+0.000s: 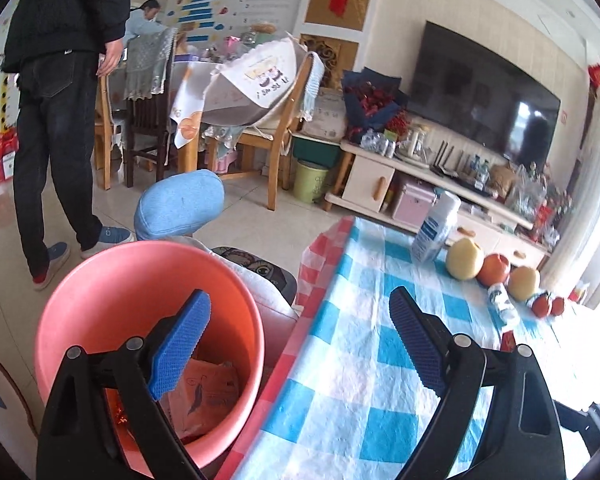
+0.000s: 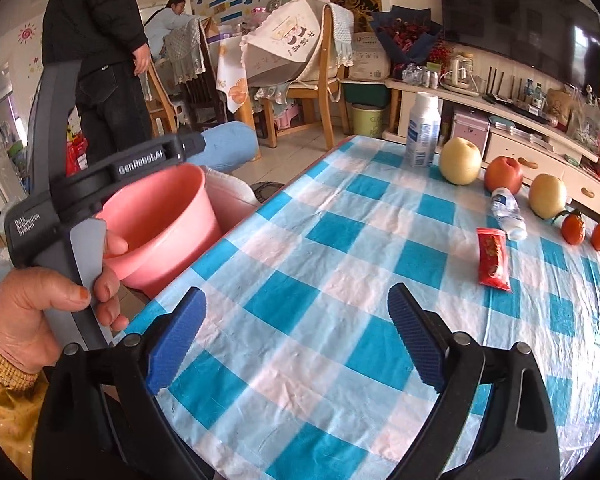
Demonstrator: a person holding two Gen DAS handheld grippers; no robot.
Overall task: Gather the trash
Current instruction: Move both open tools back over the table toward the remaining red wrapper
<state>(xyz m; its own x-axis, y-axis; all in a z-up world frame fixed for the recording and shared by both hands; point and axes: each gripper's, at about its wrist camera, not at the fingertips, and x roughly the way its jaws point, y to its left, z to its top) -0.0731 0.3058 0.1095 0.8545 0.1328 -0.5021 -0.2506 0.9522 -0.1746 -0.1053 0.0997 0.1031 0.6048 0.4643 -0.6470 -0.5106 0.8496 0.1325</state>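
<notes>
left gripper (image 1: 300, 332): wide open, empty, over table's left edge | right gripper (image 2: 296, 332): wide open, empty, above bare checked table (image 2: 300, 280) | red wrapper (image 2: 494, 260), crushed bottle (image 2: 508, 212): near right edge | pink bucket (image 1: 140, 292): beside left edge

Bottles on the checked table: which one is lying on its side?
The small clear water bottle lies on its side, between the red apple and the red packet. The taller white bottle stands upright at the table's far edge.
</notes>
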